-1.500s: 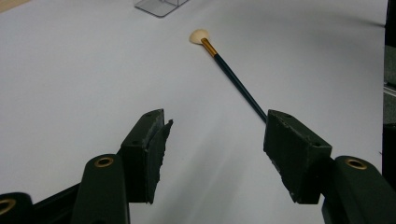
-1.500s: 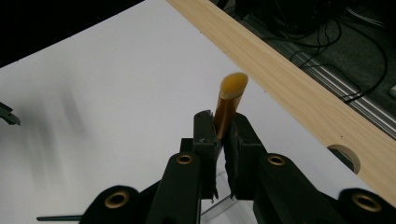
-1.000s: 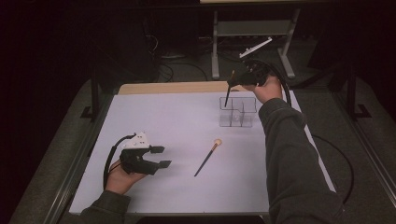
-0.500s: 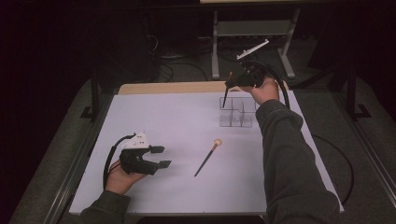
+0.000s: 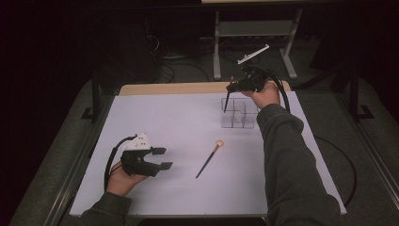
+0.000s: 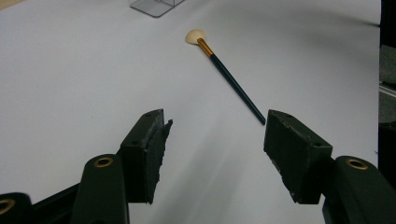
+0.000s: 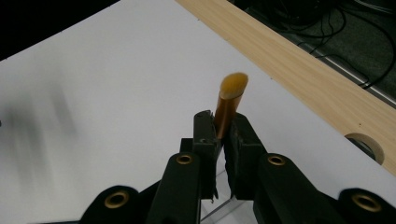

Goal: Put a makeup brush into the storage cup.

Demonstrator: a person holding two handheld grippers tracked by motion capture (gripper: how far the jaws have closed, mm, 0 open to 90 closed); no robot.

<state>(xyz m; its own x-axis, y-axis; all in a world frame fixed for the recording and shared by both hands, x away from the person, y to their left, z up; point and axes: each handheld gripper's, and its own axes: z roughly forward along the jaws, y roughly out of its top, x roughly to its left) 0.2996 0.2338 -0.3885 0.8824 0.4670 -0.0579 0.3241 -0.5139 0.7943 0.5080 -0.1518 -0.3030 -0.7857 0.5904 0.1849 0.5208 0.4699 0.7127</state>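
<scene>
Right gripper view: brush [image 7: 229, 106] bristles.

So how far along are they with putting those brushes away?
Nothing looks stowed yet. In hand: the right hand-held gripper is shut on a makeup brush, handle tip over the clear organizer. Left: the second brush lies on the table, before the open left hand-held gripper.

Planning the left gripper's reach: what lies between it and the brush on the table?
Nothing: bare white table separates the open left gripper from the brush, seen in its own view.
</scene>
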